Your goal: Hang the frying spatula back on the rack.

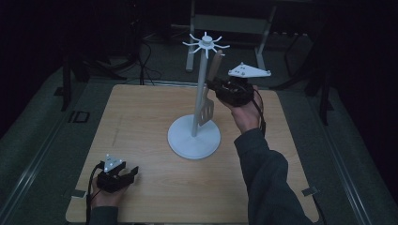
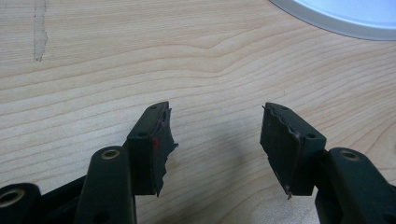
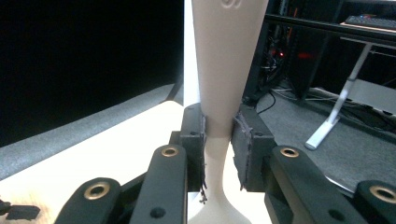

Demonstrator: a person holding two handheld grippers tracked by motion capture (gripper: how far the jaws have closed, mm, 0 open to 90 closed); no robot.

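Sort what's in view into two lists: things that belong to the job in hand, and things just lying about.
In the job:
- beige slotted spatula, handle gripped
- white utensil stand with round base and hook crown
- right gripper, shut on the spatula handle

Just about:
- left gripper, open over the light wooden table
- grey desk frame behind the table
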